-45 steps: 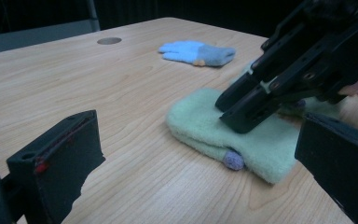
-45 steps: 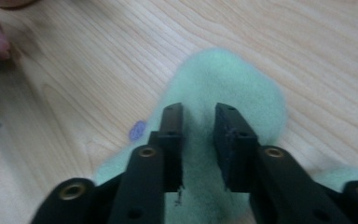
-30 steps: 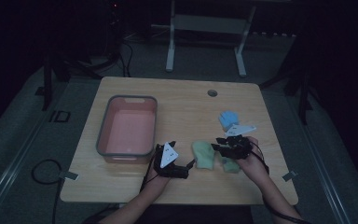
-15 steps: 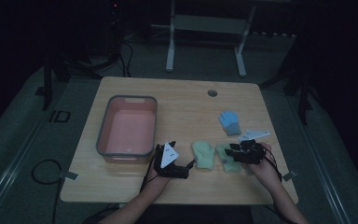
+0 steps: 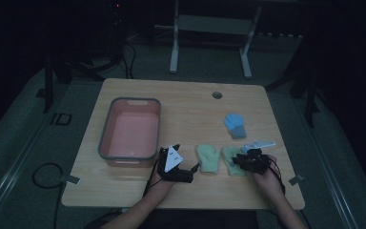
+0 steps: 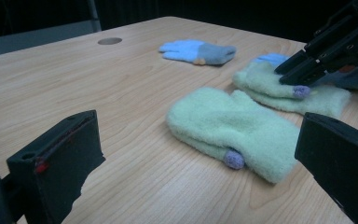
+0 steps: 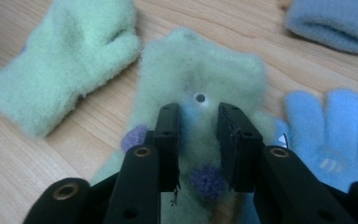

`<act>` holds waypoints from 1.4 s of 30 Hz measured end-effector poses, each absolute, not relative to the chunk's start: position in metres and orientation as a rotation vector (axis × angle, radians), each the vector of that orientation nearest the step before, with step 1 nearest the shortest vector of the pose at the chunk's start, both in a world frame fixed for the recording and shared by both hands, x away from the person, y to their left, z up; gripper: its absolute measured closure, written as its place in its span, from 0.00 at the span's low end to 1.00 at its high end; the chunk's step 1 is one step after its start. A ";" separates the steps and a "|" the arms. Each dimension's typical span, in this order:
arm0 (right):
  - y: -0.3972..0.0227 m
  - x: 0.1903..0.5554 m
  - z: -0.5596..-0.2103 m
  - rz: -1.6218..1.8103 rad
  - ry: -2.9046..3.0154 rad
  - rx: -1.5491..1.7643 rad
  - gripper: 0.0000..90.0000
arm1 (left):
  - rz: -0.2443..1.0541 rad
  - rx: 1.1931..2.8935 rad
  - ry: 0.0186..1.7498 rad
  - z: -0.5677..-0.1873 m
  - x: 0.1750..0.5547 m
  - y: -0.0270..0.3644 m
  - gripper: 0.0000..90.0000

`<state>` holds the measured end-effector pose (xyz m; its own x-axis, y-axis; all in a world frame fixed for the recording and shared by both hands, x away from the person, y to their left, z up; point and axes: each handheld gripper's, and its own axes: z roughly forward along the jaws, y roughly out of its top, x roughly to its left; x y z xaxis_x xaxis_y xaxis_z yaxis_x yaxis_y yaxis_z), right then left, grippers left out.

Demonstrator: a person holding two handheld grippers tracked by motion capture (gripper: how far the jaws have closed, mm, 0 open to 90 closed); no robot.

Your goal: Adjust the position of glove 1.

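Observation:
Two pale green mittens lie side by side near the front of the table. The left green mitten (image 5: 208, 159) (image 6: 235, 126) lies just ahead of my left gripper (image 5: 190, 169) (image 6: 200, 140), whose jaws stand wide open and empty. My right gripper (image 5: 238, 162) (image 7: 198, 135) points down onto the right green mitten (image 5: 229, 160) (image 7: 200, 70). Its jaws have just been closing to a narrow gap, with mitten fabric and a purple pom-pom (image 7: 207, 181) between them. A light blue glove (image 7: 335, 135) lies beside that mitten, and another blue glove (image 5: 235, 125) (image 6: 198, 51) lies farther back.
A pink tub (image 5: 106, 143) with a grey rim stands at the table's left, close to my left hand. A round cable hole (image 5: 217, 95) sits near the far edge. A metal stand (image 5: 209, 43) is on the floor beyond the table.
My right gripper has come down and toward the near edge, onto the right green mitten, and its jaws have narrowed. The left gripper has stayed put.

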<state>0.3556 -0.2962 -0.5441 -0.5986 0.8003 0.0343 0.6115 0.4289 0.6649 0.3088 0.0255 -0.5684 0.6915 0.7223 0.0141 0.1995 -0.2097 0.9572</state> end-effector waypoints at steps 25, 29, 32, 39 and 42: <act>-0.264 0.341 -0.471 0.986 2.159 1.262 0.96 | 0.571 1.755 0.743 -0.568 0.309 0.025 0.01; -0.251 0.339 -0.456 1.006 2.147 1.222 0.96 | 0.573 1.756 0.739 -0.568 0.309 0.025 0.01; -0.238 0.340 -0.453 1.008 2.151 1.216 0.96 | 0.574 1.760 0.739 -0.568 0.309 0.025 0.01; -0.208 0.342 -0.464 1.034 2.227 1.183 0.96 | 0.573 1.760 0.733 -0.568 0.309 0.025 0.01; -0.196 0.341 -0.472 1.027 2.248 1.170 0.96 | 0.574 1.761 0.730 -0.568 0.308 0.025 0.01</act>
<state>0.3412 -0.1960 -0.4718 -0.5671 0.8235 -0.0173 0.5262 0.3784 0.7615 0.3085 0.0251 -0.5683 0.6934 0.7202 0.0242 0.1935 -0.2184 0.9565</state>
